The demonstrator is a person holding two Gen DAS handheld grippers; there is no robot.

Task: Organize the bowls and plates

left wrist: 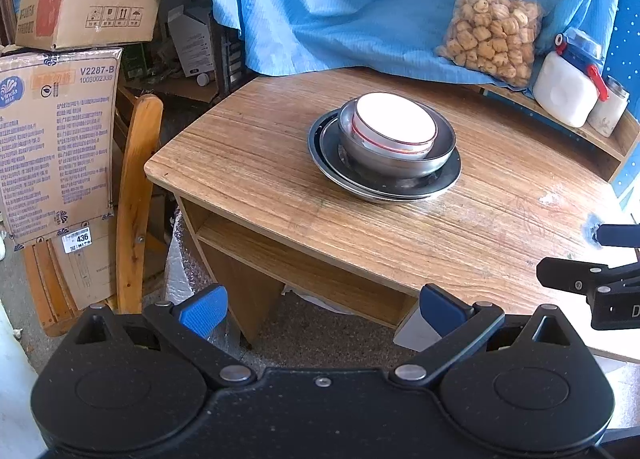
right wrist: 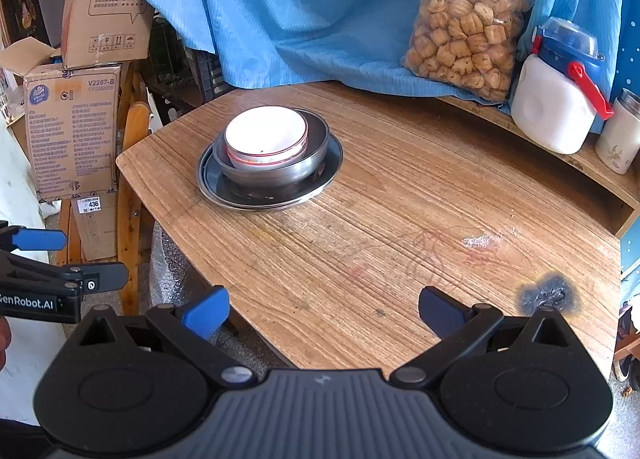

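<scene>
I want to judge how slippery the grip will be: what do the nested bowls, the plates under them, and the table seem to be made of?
White bowl: likely glazed ceramic, glossy, with red rim bands. Grey bowl around it: seemingly stainless steel, judging by its dull metallic sheen. Plates beneath: also metal-looking, thin-rimmed and reflective. Table: wood or wood-grain laminate, worn and scuffed.

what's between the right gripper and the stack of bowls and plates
Only bare wooden tabletop, with faint red scribbles and scuffs, lies between the open right gripper and the stack of bowls and plates. The right wrist view shows it best.
</scene>
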